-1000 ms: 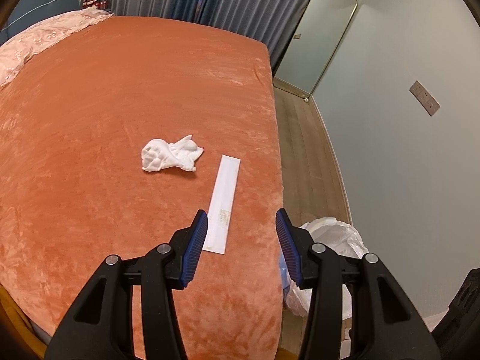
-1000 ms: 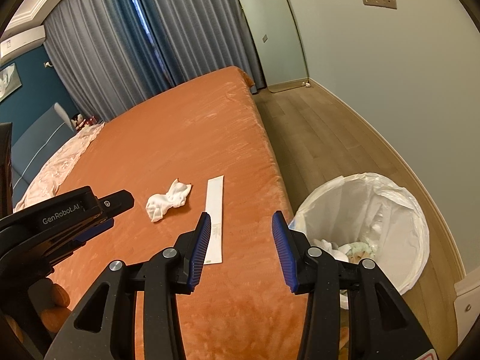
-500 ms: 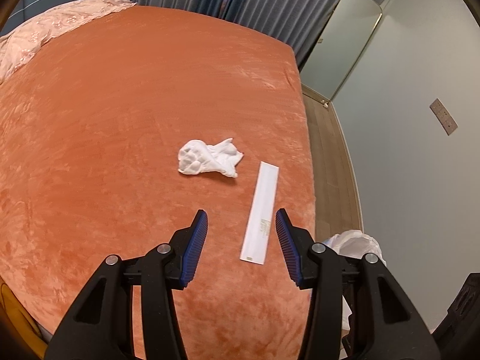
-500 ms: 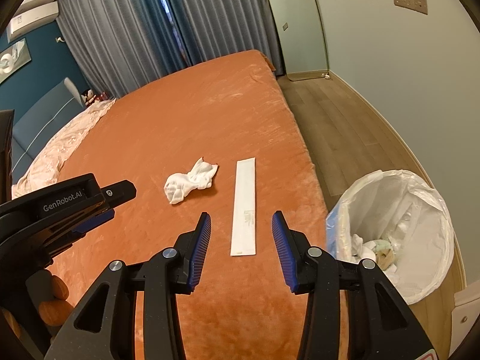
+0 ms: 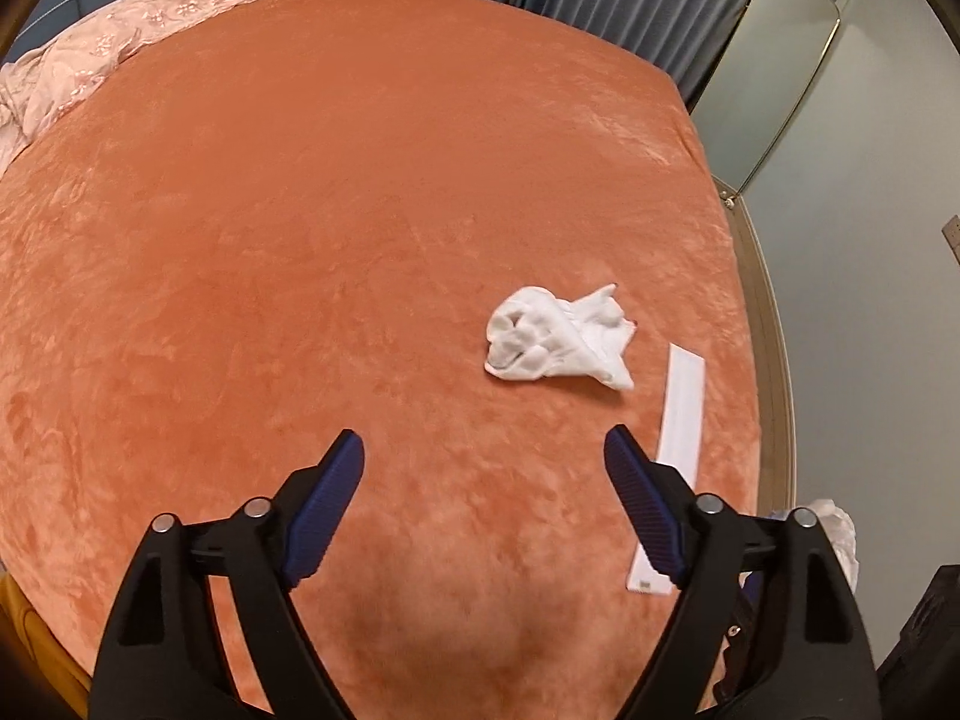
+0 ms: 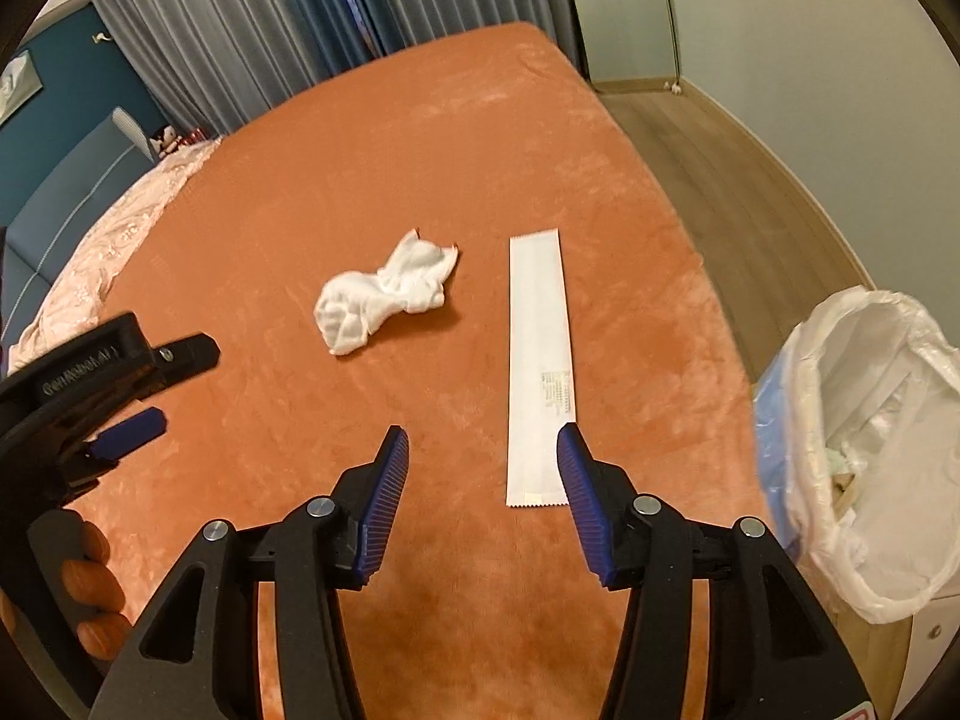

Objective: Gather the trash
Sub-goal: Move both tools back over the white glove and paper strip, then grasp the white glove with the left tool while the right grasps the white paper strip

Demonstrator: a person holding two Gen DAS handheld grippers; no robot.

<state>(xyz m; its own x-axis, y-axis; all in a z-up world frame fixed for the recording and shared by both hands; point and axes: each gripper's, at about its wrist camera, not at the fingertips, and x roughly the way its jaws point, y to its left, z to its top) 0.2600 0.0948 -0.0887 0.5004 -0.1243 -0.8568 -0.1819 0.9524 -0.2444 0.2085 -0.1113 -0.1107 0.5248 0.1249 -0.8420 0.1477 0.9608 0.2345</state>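
- Left wrist view: left claw (image 5: 483, 450), black with ribbed blue pads, points down over a wide bed under a plush orange blanket (image 5: 336, 228). Its jaws are spreading wide apart, with only blanket between them.
- Crumpled white tissue wad (image 5: 555, 339) lies on the blanket ahead of the claw and to its right, clear of both pads.
- Long flat white paper wrapper (image 5: 678, 420) lies just right of the wad, apart from it, near the bed's right edge. Its near end runs behind the claw's right finger (image 5: 642, 510); whether they touch cannot be told.
- Pale pink quilt (image 5: 108, 54) is bunched at the far left of the bed; grey curtains hang beyond.
- Right wrist view: right claw (image 6: 483, 444), of the same make, hovers over the blanket near the bed's close edge. Its jaws are opening, partly apart, with nothing between them.
- The white wrapper (image 6: 537, 360) lies lengthwise ahead, its near end beside the right pad (image 6: 585, 510), outside the gap.
- The tissue wad (image 6: 384, 300) sits to the wrapper's left, apart from it.
- The left claw (image 6: 126, 396) enters from the left edge, with a person's fingers (image 6: 90, 576) curled round its handle.
- Round bin lined with a white plastic bag (image 6: 864, 456) stands on the wooden floor right of the bed, scraps inside.
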